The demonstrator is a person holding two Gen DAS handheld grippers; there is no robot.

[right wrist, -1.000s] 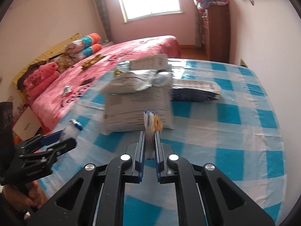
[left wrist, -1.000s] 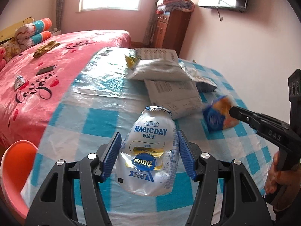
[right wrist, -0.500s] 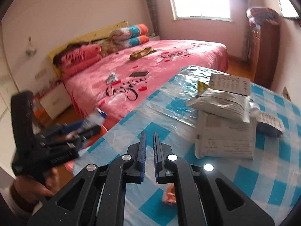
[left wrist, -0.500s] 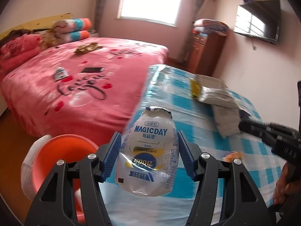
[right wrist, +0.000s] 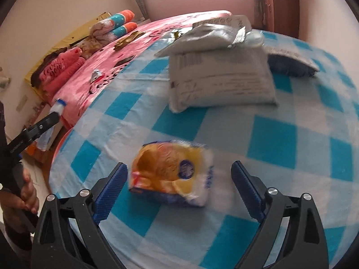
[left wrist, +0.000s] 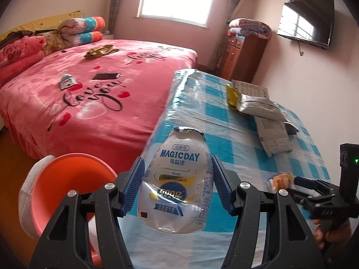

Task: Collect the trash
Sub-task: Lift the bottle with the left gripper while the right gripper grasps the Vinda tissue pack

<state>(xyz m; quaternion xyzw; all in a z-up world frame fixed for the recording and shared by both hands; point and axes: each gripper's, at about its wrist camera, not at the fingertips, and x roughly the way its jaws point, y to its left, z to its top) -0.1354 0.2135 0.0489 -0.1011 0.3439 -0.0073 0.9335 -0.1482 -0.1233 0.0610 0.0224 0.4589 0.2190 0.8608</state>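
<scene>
My left claw (left wrist: pixel 177 188) grips a bottle (left wrist: pixel 176 179); my right claw (right wrist: pixel 177 192) is opening around a wrapper (right wrist: pixel 172 172) on the worktop (right wrist: pixel 291 145).

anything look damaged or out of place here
The bottle in the left gripper is crushed: its lower half is dented and creased. A snack wrapper lies loose on the checked table between the opening jaws of the right gripper, untouched by the pads.

Blue-checked tablecloth (right wrist: pixel 289 139) — pink bedspread (left wrist: pixel 94 94)
</scene>
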